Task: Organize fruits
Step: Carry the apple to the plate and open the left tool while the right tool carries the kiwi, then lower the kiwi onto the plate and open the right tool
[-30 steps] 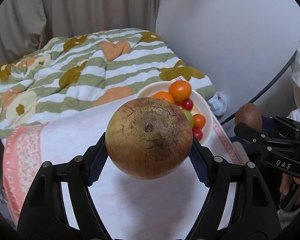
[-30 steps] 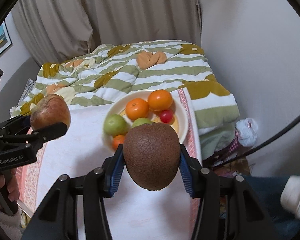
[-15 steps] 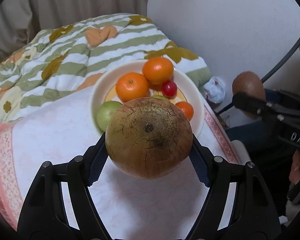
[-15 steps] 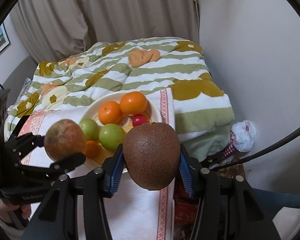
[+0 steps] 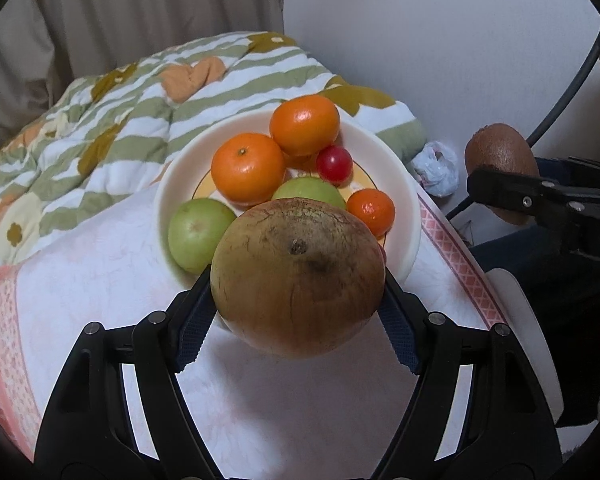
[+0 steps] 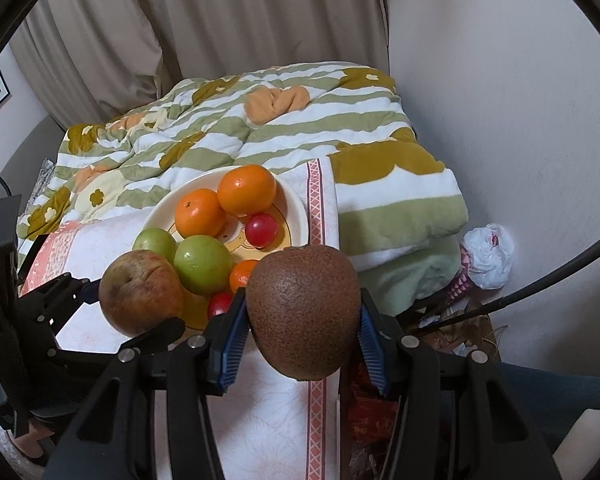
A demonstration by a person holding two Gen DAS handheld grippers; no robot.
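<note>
White patterned cloth [image 5: 100,280] with a pink woven border covers the table under me. My left gripper [image 5: 298,308] clamps a round, cracked russet apple [image 5: 298,276] over the near rim of the smooth cream bowl [image 5: 404,184]. My right gripper [image 6: 302,328], lettered "D", pinches a fuzzy oval kiwi [image 6: 304,312] beside that bowl of glossy oranges [image 5: 248,174].

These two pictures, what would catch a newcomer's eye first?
Probably the two fruits held up close: a big brownish apple clamped in the left claw, and a fuzzy brown kiwi in the right claw. Just behind them a white bowl on the cloth-covered table holds oranges, green fruits and small red ones.
</note>
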